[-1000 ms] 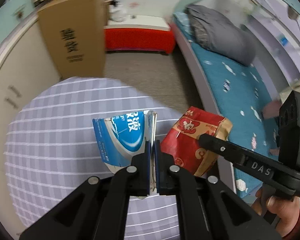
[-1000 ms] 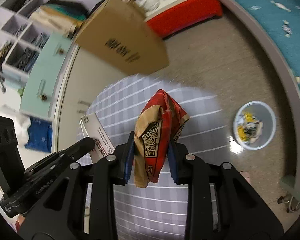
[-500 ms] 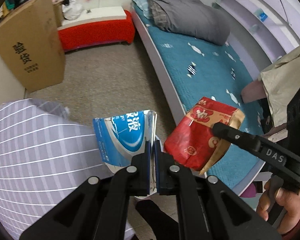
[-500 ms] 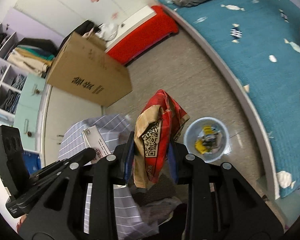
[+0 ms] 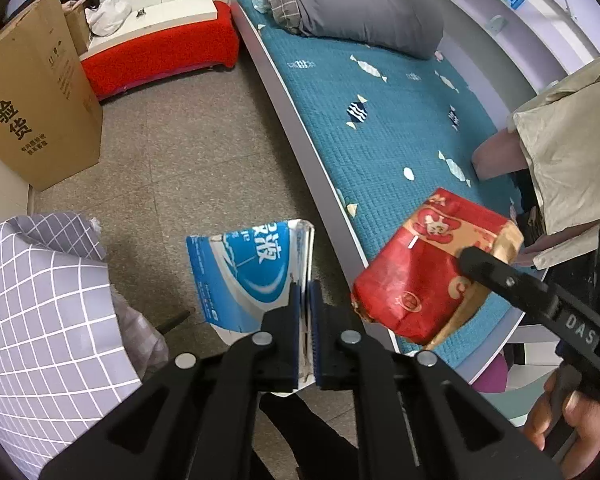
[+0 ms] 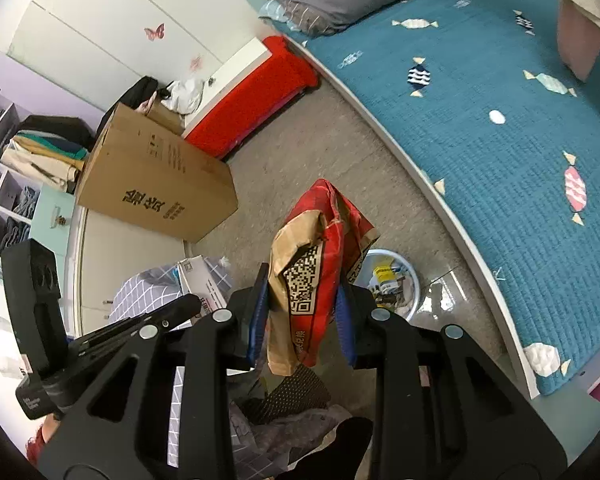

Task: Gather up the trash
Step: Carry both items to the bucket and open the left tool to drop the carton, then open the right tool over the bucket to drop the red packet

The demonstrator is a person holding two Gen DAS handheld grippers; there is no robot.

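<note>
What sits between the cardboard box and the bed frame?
Only bare speckled floor, seen in the left wrist view; the cardboard box and bed frame flank it.

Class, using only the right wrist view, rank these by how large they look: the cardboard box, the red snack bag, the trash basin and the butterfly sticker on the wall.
1. Cardboard box
2. Red snack bag, though it is closest to the camera, so its true size is unsure
3. Trash basin, partly hidden behind the bag
4. Butterfly sticker
</note>
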